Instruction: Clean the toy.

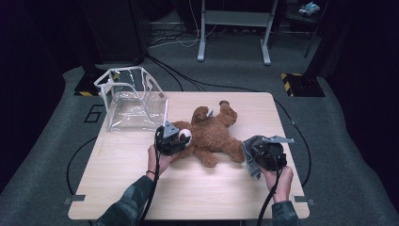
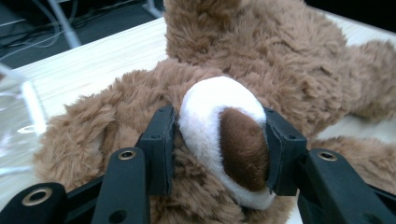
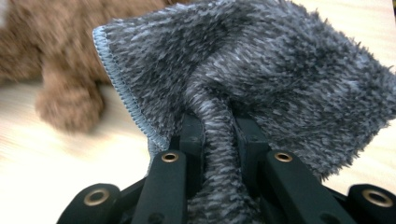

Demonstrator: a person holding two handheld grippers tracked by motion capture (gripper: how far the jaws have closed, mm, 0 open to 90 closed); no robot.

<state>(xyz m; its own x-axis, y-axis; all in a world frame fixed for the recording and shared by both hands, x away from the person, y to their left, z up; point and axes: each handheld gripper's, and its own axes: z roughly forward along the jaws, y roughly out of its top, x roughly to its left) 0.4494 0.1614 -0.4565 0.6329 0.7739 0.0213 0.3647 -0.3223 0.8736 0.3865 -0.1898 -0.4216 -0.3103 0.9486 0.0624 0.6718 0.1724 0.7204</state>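
Right gripper [image 3: 218,140] pinches grey cloth [image 3: 261,70]; left gripper [image 2: 219,154] clamps bear snout [image 2: 224,135].

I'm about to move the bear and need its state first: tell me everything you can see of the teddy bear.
The teddy bear is brown, shaggy plush with a white muzzle and dark brown nose. It lies sprawled on the wooden table, limbs spread, beside the clear plastic bag. The left gripper has its jaws on either side of the muzzle, pads against it. The grey fleecy cloth pinched in the right gripper hangs by one leg; contact is unclear.
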